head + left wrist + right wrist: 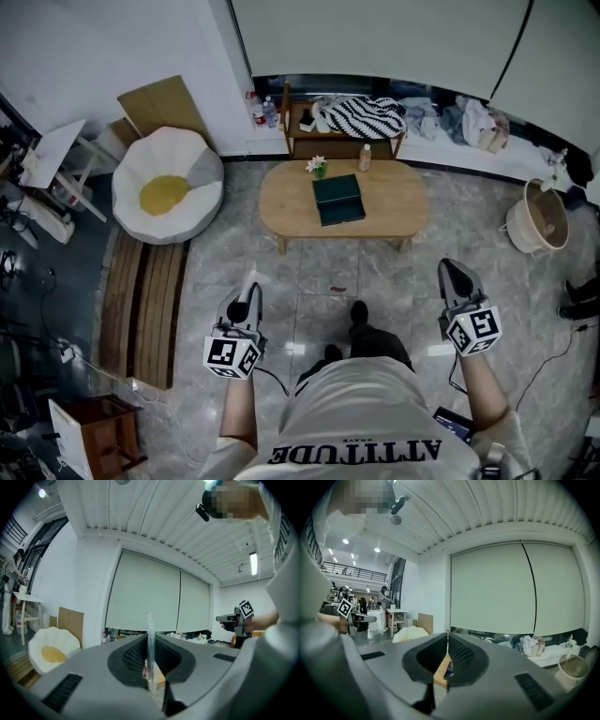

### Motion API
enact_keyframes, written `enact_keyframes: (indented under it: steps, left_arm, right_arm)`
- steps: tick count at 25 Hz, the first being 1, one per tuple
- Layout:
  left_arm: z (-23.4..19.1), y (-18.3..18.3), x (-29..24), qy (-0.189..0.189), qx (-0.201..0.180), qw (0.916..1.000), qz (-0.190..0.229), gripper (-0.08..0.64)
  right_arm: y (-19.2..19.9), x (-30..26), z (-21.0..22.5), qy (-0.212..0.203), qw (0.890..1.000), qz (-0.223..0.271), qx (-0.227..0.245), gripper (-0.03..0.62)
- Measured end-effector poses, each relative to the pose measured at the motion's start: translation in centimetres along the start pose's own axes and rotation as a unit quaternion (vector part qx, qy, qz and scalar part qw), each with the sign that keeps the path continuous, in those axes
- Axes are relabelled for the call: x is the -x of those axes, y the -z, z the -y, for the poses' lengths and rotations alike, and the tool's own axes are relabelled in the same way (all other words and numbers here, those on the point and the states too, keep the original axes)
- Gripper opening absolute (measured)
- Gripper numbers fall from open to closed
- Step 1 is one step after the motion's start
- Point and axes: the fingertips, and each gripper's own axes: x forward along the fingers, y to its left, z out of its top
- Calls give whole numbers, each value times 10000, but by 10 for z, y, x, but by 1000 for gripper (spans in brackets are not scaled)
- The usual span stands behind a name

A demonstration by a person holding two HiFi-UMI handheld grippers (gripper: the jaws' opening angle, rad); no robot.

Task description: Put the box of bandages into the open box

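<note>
A dark green box [338, 200] lies flat on the low oval wooden table [291, 202], beside a small flower [318, 166] and a small bottle [365, 157]. I cannot pick out a box of bandages. My left gripper [253, 292] and right gripper [454, 272] hang at hip height over the tiled floor, well short of the table, both shut and empty. In the left gripper view the left gripper [150, 641] has its jaws pressed together, with the right gripper [230, 618] off to its right. In the right gripper view the right gripper [447, 641] is shut too, with a sliver of the table [440, 670] showing below.
A white flower-shaped beanbag [167, 186] with a yellow centre sits at the left, next to a slatted wooden bench [145, 300]. Behind the table stands a low shelf [300, 141] with a striped cloth [361, 117]. A woven basket [539, 220] stands at the right and a small wooden stool [98, 422] near left.
</note>
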Motion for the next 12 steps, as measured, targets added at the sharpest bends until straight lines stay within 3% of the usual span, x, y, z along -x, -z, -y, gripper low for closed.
enact_keyframes:
  steps: [12]
  left_arm:
    - [-9, -2, -65, -155, -31, 9998, -141, 35]
  right_arm:
    - [5, -70, 42, -215, 9995, -171, -124, 21]
